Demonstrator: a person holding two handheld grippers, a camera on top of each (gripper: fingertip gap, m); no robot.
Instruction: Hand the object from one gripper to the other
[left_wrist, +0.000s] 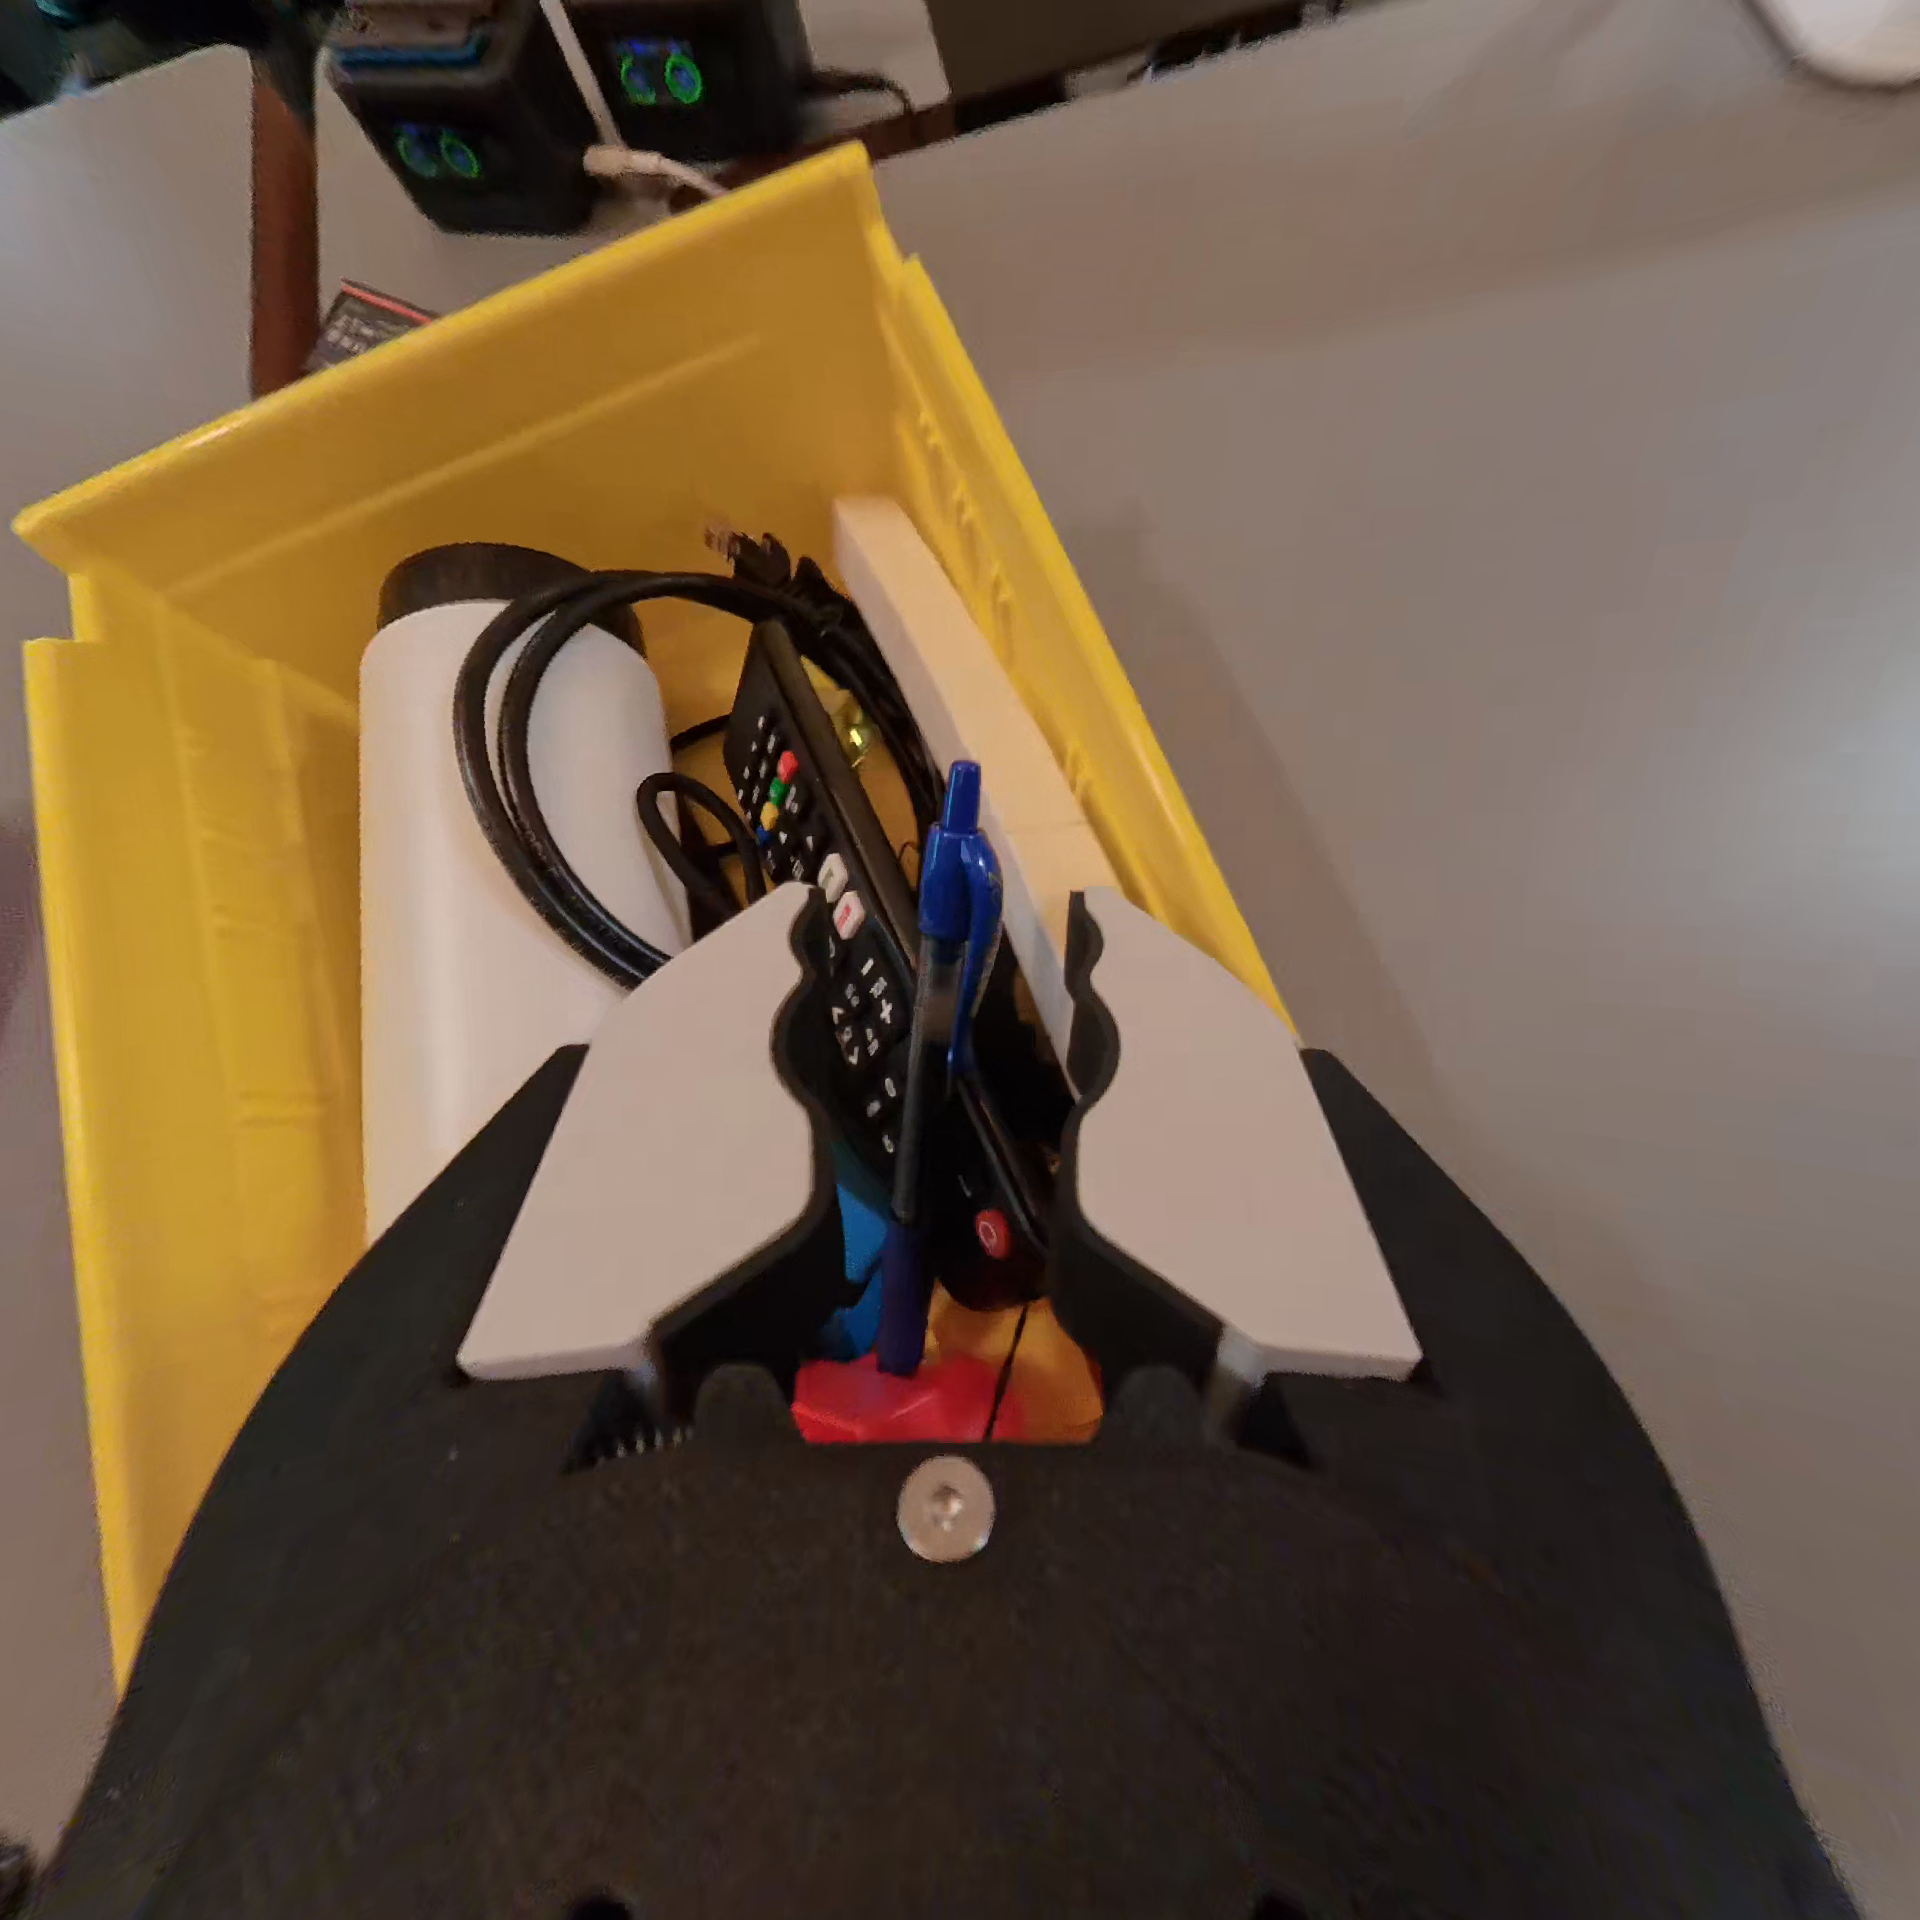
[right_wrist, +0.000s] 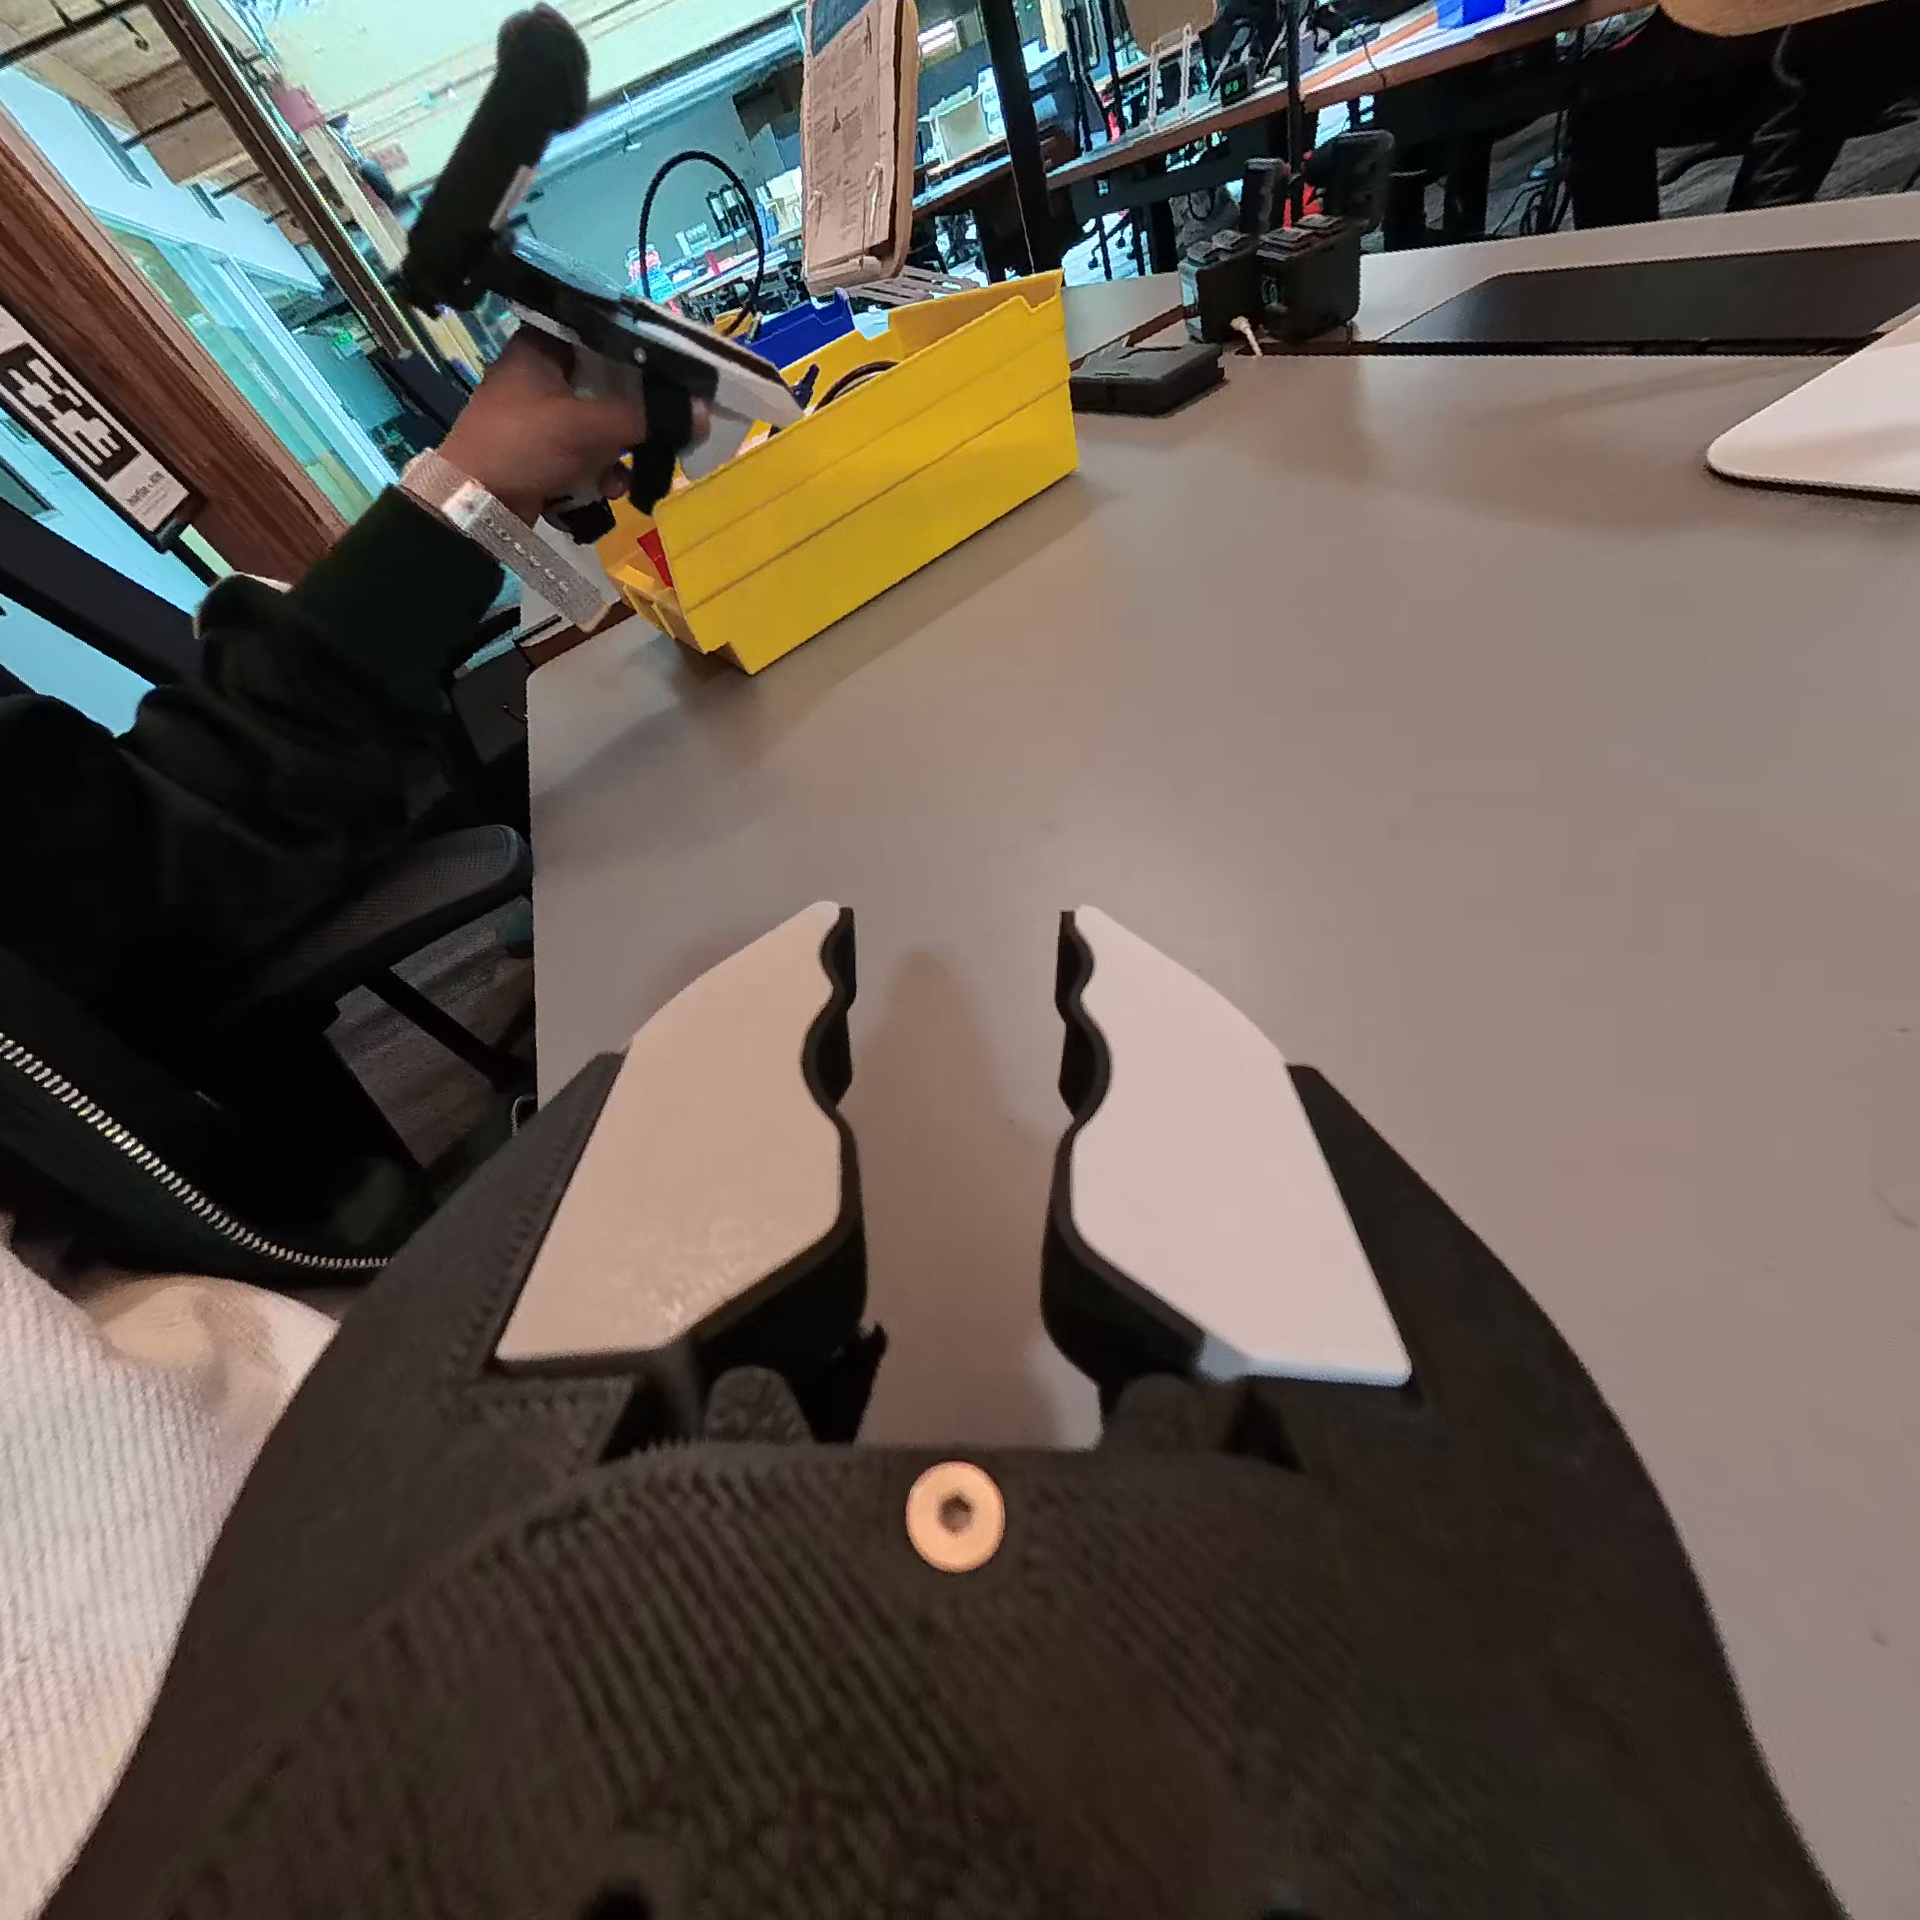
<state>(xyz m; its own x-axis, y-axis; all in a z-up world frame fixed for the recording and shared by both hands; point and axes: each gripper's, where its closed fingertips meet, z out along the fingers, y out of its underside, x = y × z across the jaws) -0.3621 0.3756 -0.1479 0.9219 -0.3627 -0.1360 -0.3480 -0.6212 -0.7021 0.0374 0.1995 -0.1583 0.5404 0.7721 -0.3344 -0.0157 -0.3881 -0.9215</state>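
Observation:
A blue pen (left_wrist: 961, 821) stands on end in the yellow bin (left_wrist: 499, 436), leaning on a black remote (left_wrist: 774, 790). My left gripper (left_wrist: 940, 904) is open over the bin, its fingers on either side of the pen with a gap to each; I cannot tell if they touch it. In the right wrist view the left gripper (right_wrist: 727, 390) tilts down into the bin (right_wrist: 883, 468). My right gripper (right_wrist: 956, 920) is open and empty, low over the grey table (right_wrist: 1351, 727), well apart from the bin.
The bin also holds a white bottle (left_wrist: 468, 883), a coiled black cable (left_wrist: 499, 727), a white block (left_wrist: 935, 644) and red, blue and yellow pieces (left_wrist: 894, 1397). Black chargers (right_wrist: 1278, 281), a flat black item (right_wrist: 1143, 374) and a white object (right_wrist: 1829, 436) sit farther back. A chair (right_wrist: 416, 904) stands at the left table edge. My hands' fingertips stand some 45 centimeters from each other.

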